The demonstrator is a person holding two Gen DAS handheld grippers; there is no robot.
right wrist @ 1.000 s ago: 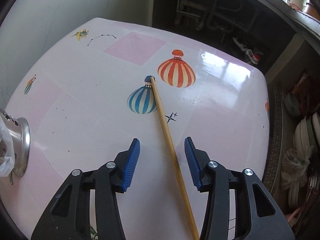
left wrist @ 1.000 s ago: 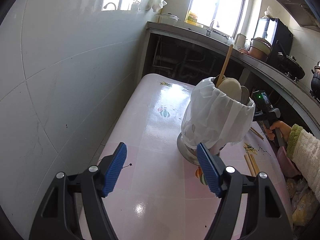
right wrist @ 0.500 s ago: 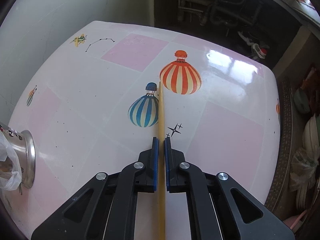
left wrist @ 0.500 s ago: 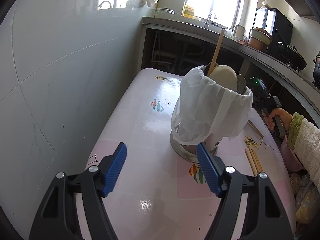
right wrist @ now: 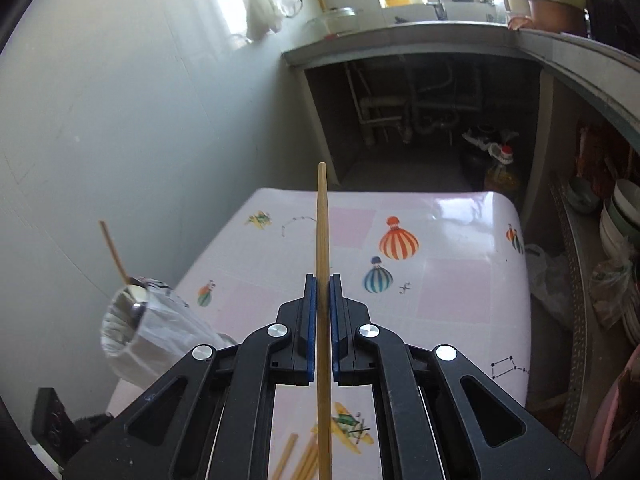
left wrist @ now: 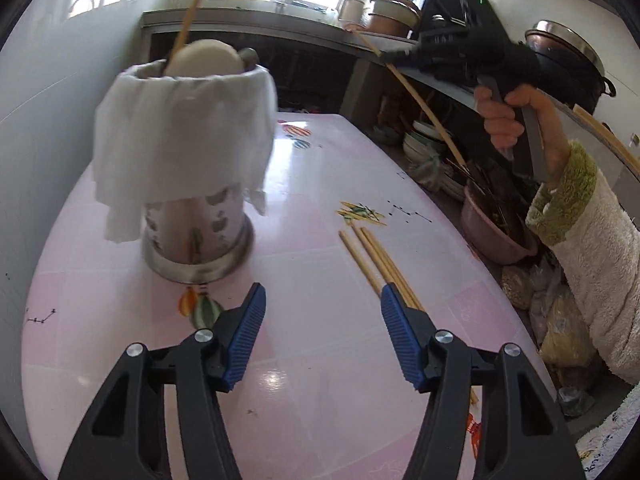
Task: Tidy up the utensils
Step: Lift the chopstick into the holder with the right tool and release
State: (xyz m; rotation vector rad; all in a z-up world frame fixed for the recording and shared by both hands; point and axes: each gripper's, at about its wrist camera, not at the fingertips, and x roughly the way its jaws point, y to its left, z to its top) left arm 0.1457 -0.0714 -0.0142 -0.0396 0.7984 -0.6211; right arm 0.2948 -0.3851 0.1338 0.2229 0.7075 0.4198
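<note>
My right gripper (right wrist: pixel 322 282) is shut on a single wooden chopstick (right wrist: pixel 322 216), lifted well above the pink table (right wrist: pixel 452 292); in the left wrist view that gripper (left wrist: pixel 386 56) hangs at the upper right with the chopstick (left wrist: pixel 424 106) slanting down from it. A metal utensil holder (left wrist: pixel 196 240) draped with a white plastic bag (left wrist: pixel 184 136) stands on the table's left, holding a chopstick, a pale spoon and a metal spoon. Several loose chopsticks (left wrist: pixel 372 256) lie on the table. My left gripper (left wrist: pixel 322 312) hovers low over the table with its jaws closing and nothing between them; its right finger partly hides the loose chopsticks.
A tiled wall (left wrist: pixel 48 92) runs along the table's left edge. A counter (left wrist: pixel 256 20) with pots and a sink crosses the back. A pink basin (left wrist: pixel 492 232), stacked bowls (right wrist: pixel 620 216) and bags crowd the floor to the right of the table.
My right gripper closed on the chopstick and lifted it high off the table. My left gripper swung right, from the holder toward the loose chopsticks, and its jaws narrowed.
</note>
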